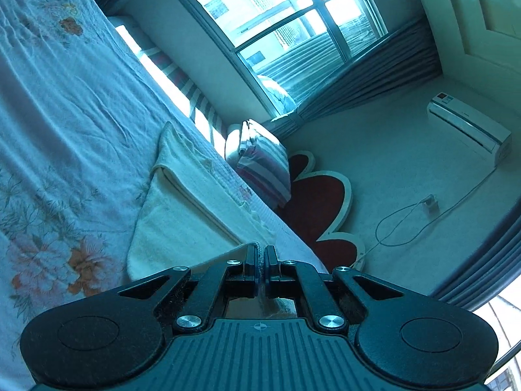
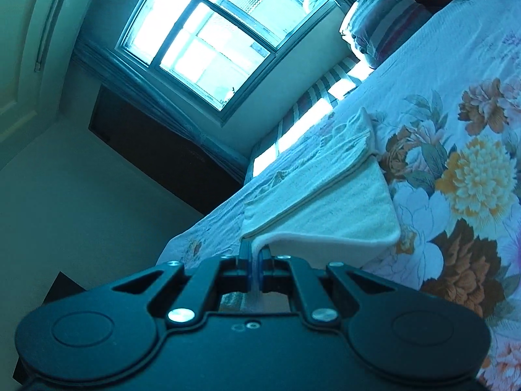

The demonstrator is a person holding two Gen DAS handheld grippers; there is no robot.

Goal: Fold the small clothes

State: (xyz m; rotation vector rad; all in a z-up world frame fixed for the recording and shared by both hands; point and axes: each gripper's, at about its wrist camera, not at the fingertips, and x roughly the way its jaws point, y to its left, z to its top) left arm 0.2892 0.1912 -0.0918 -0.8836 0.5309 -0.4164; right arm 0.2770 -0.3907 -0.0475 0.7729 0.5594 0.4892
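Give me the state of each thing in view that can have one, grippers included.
Left gripper: shut, pinching an edge of the cloth.
Right gripper: shut, pinching a corner of the cloth.
Cloth: cream, partly folded, near edge lifted off the bed, the rest lying on it.
Bedspread: floral, spread out, lightly wrinkled.
Window: shut as far as I can tell, daylight coming through.
Pillow: striped, at the bed's far end.

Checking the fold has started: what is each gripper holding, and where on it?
Both hold the cream cloth by its near edge: the left gripper and the right gripper are each shut on that hem, lifting it off the floral bedsheet.
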